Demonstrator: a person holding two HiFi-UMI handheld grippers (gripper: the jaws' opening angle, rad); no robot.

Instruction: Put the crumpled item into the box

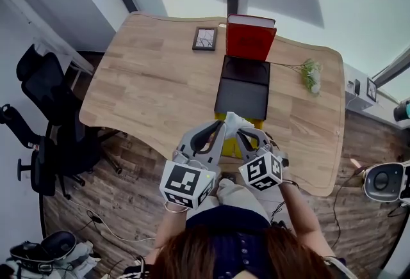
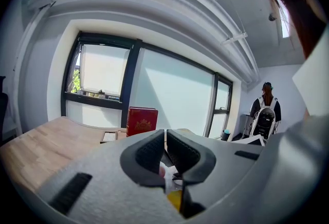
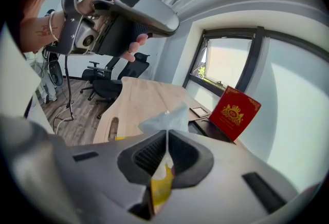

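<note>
The crumpled item (image 1: pixel 232 121) is a pale, thin wad, and my right gripper (image 1: pixel 236 131) is shut on it just above the table's front edge. In the right gripper view the crumpled item (image 3: pixel 165 119) sticks up out of the closed right gripper (image 3: pixel 167 139). My left gripper (image 1: pixel 218 126) is close beside it on the left, jaws together and holding nothing. In the left gripper view the left gripper (image 2: pixel 165 139) shows only a hairline gap. The black box (image 1: pixel 242 98) lies open ahead, its red lid (image 1: pixel 250 38) standing upright behind it.
On the wooden table (image 1: pixel 147 86) lie a small framed picture (image 1: pixel 204 38) and a flower sprig (image 1: pixel 311 74). Something yellow (image 1: pixel 230 147) sits under the grippers. A black office chair (image 1: pixel 45 137) stands to the left. A person with a backpack (image 2: pixel 265 114) stands far off.
</note>
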